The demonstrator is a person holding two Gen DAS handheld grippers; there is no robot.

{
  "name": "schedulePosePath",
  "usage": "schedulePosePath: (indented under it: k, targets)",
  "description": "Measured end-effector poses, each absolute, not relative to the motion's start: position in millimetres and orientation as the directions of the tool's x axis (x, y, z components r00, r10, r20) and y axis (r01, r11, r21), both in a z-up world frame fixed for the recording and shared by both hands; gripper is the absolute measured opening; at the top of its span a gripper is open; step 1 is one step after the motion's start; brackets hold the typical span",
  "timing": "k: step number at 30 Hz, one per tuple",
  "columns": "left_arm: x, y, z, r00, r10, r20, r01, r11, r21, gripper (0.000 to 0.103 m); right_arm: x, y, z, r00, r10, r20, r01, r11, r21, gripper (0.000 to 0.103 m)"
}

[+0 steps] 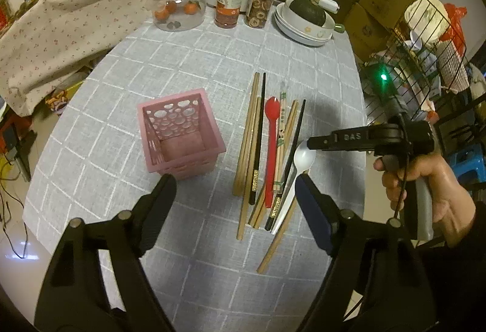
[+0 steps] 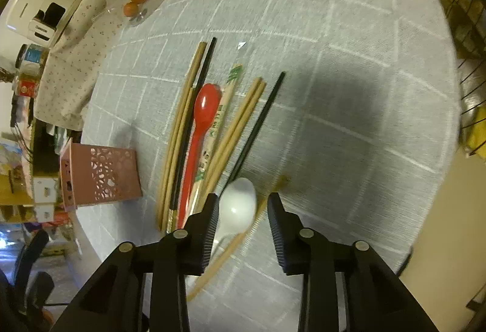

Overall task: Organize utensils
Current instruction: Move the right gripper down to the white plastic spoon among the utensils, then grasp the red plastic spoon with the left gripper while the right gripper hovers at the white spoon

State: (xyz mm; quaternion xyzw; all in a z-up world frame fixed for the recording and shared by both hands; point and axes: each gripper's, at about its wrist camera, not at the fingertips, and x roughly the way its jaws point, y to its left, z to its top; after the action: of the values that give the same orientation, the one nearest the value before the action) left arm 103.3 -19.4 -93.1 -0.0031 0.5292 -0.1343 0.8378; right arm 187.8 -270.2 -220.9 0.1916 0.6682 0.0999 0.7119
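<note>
The round table leaves bare grey cloth between the pink basket and the utensil pile — chopsticks, red spoon, white spoon. Left gripper hangs spread; right gripper gapes astride the white spoon's bowl, near the table's edge.

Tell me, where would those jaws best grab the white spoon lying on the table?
Probably by the bowl end of the white spoon. It lies flat at the right edge of the utensil pile, and its handle runs under a wooden chopstick, so that part is crowded. The right gripper hangs open over the bowl; coming straight down, one jaw each side of the bowl, looks the clearest way.
</note>
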Motion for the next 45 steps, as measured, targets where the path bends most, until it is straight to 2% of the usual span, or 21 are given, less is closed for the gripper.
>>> schedulePosePath:
  k: [3, 6, 7, 8, 9, 12, 18, 21, 22, 23, 25, 32, 35, 37, 39, 44, 45]
  targets:
    - [104.8, -20.4, -93.4, 0.412, -0.217, -0.885, 0.227, 0.965, -0.131, 0.08, 188.7, -267.4, -229.7, 0.065, 0.387, -0.92, 0.12, 0.912, 0.392, 0.025]
    - [106.1, -21.2, -94.1, 0.414, -0.223, -0.883, 0.233, 0.963, -0.134, 0.078, 188.5, -265.5, -235.0, 0.05, 0.382, -0.923, 0.117, 0.915, 0.386, 0.012]
    - [106.2, -22.0, -94.2, 0.413, -0.228, -0.882, 0.239, 0.961, -0.136, 0.075, 186.9, -264.8, -235.7, 0.048, 0.394, -0.918, 0.118, 0.91, 0.397, 0.01]
    - [106.2, -23.5, -94.3, 0.411, -0.234, -0.881, 0.247, 0.959, -0.139, 0.067, 186.5, -265.6, -237.1, 0.045, 0.415, -0.909, 0.123, 0.9, 0.418, 0.008]
    - [106.6, -25.6, -94.8, 0.407, -0.239, -0.882, 0.256, 0.956, -0.14, 0.061, 186.3, -267.4, -237.1, 0.045, 0.437, -0.898, 0.125, 0.89, 0.439, 0.007]
    - [108.0, -36.7, -94.3, 0.401, -0.256, -0.879, 0.294, 0.945, -0.141, 0.052, 184.4, -273.6, -226.4, 0.076, 0.455, -0.887, 0.101, 0.882, 0.461, 0.004]
    - [120.9, -65.4, -93.1, 0.409, -0.235, -0.882, 0.333, 0.938, -0.095, 0.05, 171.3, -294.3, -194.4, 0.139, 0.458, -0.878, 0.053, 0.882, 0.468, 0.003]
    - [133.3, -79.6, -97.6, 0.405, -0.211, -0.889, 0.324, 0.943, -0.076, 0.05, 167.0, -308.5, -195.6, 0.153, 0.426, -0.892, 0.103, 0.891, 0.443, 0.006]
    - [142.6, -86.4, -103.6, 0.376, -0.209, -0.903, 0.316, 0.945, -0.087, 0.05, 167.2, -313.1, -198.5, 0.145, 0.423, -0.894, 0.125, 0.889, 0.441, 0.012]
    - [150.6, -91.9, -109.3, 0.349, -0.209, -0.914, 0.306, 0.947, -0.1, 0.05, 166.4, -319.2, -201.6, 0.133, 0.423, -0.896, 0.151, 0.885, 0.44, 0.027]
    - [167.3, -103.1, -120.3, 0.306, -0.202, -0.93, 0.283, 0.952, -0.114, 0.05, 166.0, -323.0, -205.2, 0.12, 0.411, -0.904, 0.191, 0.883, 0.428, 0.048]
    - [220.6, -133.6, -173.1, 0.204, -0.117, -0.972, 0.222, 0.972, -0.07, 0.05, 163.6, -326.3, -208.5, 0.071, 0.401, -0.913, 0.191, 0.893, 0.407, 0.053]
    - [231.5, -133.6, -195.6, 0.163, -0.137, -0.977, 0.195, 0.975, -0.104, 0.039, 166.0, -324.7, -209.9, 0.059, 0.411, -0.91, 0.188, 0.891, 0.414, 0.055]
    - [233.6, -137.5, -208.3, 0.139, -0.121, -0.983, 0.203, 0.975, -0.091, 0.037, 165.2, -327.4, -209.9, 0.053, 0.408, -0.911, 0.182, 0.893, 0.41, 0.056]
    - [233.4, -141.6, -214.7, 0.123, -0.112, -0.986, 0.216, 0.973, -0.084, 0.03, 165.9, -327.0, -210.1, 0.05, 0.406, -0.912, 0.179, 0.895, 0.409, 0.056]
    - [234.3, -149.9, -220.4, 0.126, -0.076, -0.989, 0.24, 0.97, -0.044, 0.026, 164.1, -331.5, -212.2, 0.046, 0.403, -0.914, 0.187, 0.895, 0.404, 0.057]
    - [234.1, -151.6, -220.5, 0.125, -0.064, -0.99, 0.248, 0.968, -0.032, 0.022, 165.0, -331.6, -213.2, 0.046, 0.401, -0.915, 0.191, 0.896, 0.402, 0.057]
